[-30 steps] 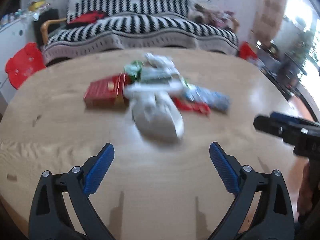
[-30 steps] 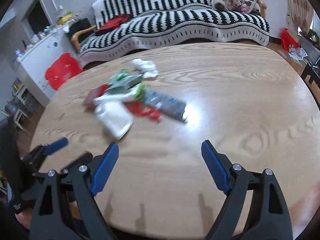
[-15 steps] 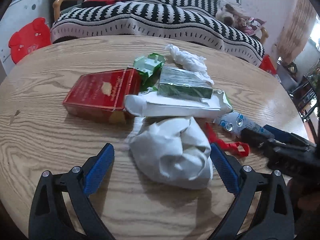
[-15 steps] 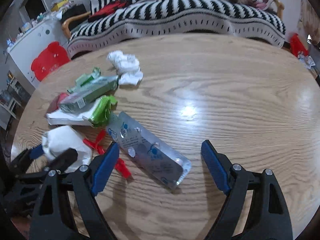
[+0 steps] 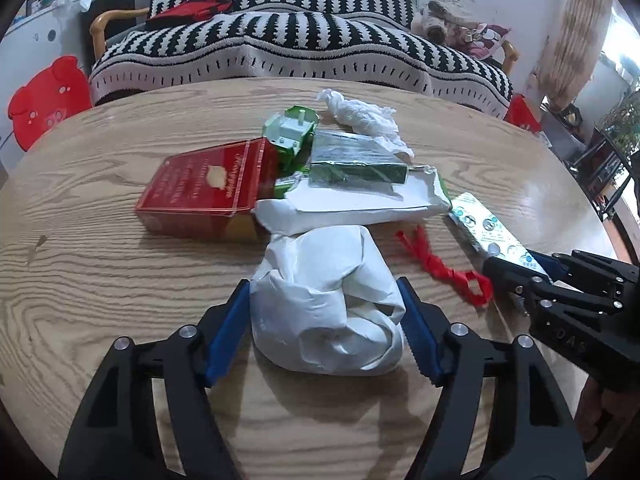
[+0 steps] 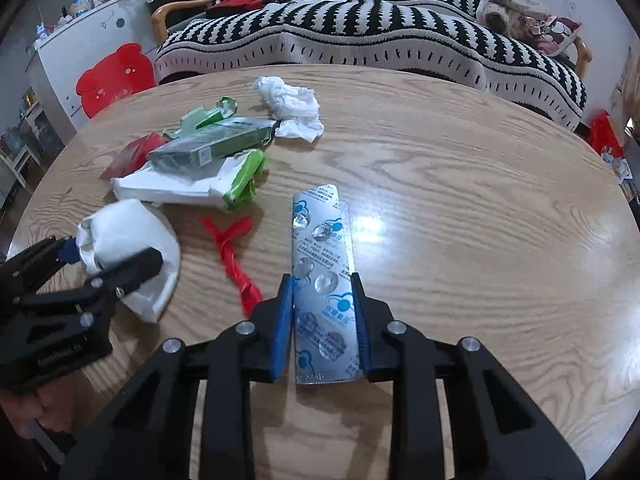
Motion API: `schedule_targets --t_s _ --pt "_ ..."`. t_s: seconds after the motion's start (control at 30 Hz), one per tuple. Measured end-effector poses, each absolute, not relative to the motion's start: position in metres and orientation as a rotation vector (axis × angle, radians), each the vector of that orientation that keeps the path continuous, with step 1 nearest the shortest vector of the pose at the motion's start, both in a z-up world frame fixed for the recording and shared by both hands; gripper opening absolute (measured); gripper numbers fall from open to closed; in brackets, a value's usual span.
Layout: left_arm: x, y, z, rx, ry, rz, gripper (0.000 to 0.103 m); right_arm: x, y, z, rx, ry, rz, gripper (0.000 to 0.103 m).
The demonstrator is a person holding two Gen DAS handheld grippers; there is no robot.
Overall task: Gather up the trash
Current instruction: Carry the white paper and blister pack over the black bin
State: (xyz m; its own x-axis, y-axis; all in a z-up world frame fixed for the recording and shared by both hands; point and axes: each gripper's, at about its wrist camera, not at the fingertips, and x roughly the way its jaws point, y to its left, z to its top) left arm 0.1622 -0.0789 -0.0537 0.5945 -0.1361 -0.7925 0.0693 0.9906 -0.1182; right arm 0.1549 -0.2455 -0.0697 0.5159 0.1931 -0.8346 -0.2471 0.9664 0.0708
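A: Where does the trash lie?

B: Mid-frame on the wooden worktop (image 5: 100,264). In the left wrist view the crumpled white paper wad (image 5: 326,304) sits low and central, and the left tool (image 5: 325,330) has its blue pads touching both sides of it, pinching it.

A: And the right tool?

B: In the right wrist view the right tool (image 6: 323,326) is pressed against the long edges of the silver blister pack (image 6: 324,280), which runs up from lower centre to mid-frame. The pack's near end bows between the pads.

A: What does one view give that the other hides?

B: The left view shows the top of the red box (image 5: 208,190), left of centre; in the right view only a red corner peeks out behind the pile. The right view shows the whole blister pack, while the left view cuts off its near end behind the right tool, at the right edge.

A: The rest?

B: A red ribbon scrap (image 6: 234,258) lies between wad and pack. Above it are a flat white wrapper (image 5: 360,200) carrying a dark green box (image 5: 356,162), a light green carton (image 5: 292,132) and a white tissue (image 6: 292,104) toward the upper centre. A striped sofa (image 6: 360,28) fills the top.
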Motion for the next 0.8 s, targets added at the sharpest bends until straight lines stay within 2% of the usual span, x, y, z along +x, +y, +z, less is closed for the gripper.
schedule_targets --t_s 0.4,0.63,0.8 --pt "0.088 -0.058 -0.030 -0.031 0.950 -0.212 0.069 0.064 -0.242 -0.020 0.013 0.925 0.267 0.027" --pt "0.015 -0.044 -0.010 0.025 0.907 -0.283 0.069 -0.006 -0.218 -0.013 0.026 0.912 0.308 0.028" --pt "-0.034 -0.032 -0.021 0.033 0.932 -0.318 0.069 -0.054 -0.204 -0.011 0.029 0.906 0.351 0.028"
